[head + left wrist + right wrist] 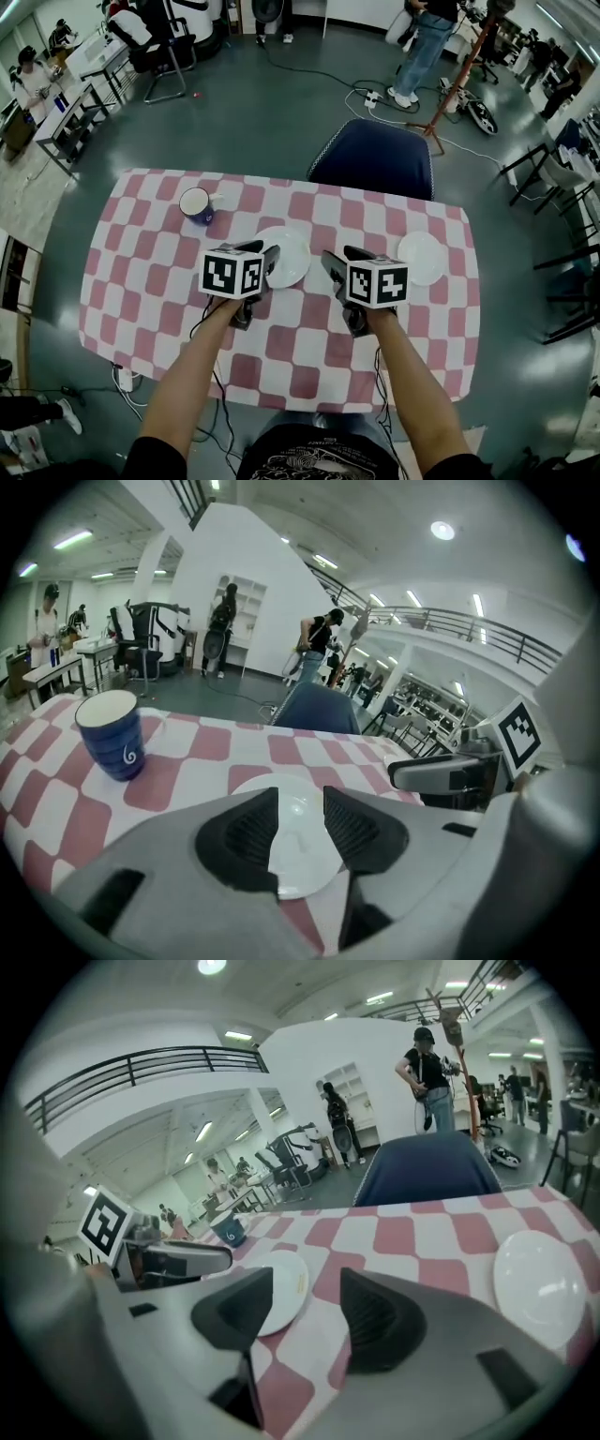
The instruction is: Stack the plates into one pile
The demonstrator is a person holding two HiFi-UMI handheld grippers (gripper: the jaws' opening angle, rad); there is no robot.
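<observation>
Sitting near the centre plate [289, 255]: blue mug [196, 204]

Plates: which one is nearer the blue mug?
The centre plate, just in front of the left tool. The other plate lies far off to the right, well away from the mug.

2 plates [292, 257], 1 mug [196, 204], 1 chair [375, 156]
</observation>
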